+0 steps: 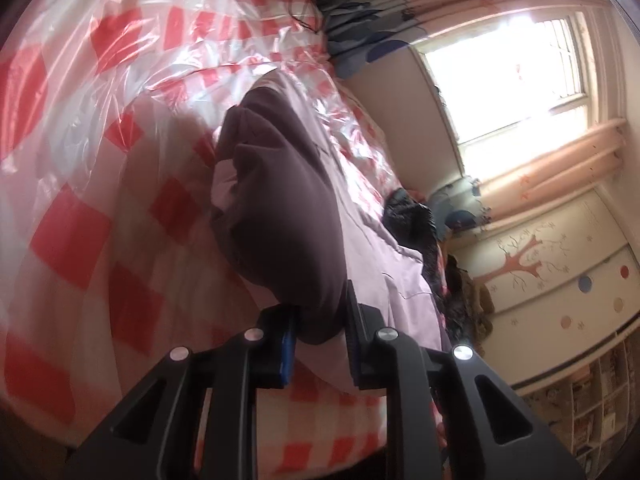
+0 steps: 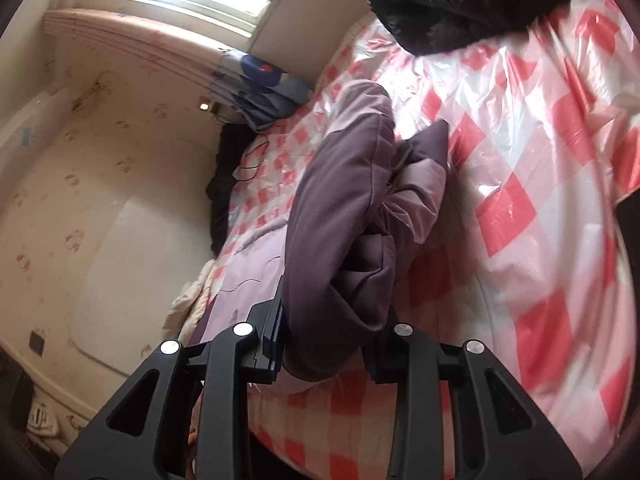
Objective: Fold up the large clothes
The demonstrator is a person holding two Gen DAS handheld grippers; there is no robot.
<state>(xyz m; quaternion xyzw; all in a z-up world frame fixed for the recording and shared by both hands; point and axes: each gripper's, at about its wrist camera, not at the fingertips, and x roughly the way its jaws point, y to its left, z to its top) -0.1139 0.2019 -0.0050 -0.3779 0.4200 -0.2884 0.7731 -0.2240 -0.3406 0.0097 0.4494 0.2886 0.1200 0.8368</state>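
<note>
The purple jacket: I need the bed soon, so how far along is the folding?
Partly done. The purple jacket is already doubled over, dark lining outward, on the checkered plastic sheet. In hand: the left claw and the right claw each pinch a bunched edge. Left: laying it flat and finishing the fold. The black garment lies untouched.

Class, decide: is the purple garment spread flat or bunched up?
Bunched up: the purple garment hangs in thick folds between both the left gripper and right gripper.

No legible text, label, brand or number anywhere; shelf [image 1: 592,400] items below the wardrobe [image 1: 560,272] too blurred to read.
</note>
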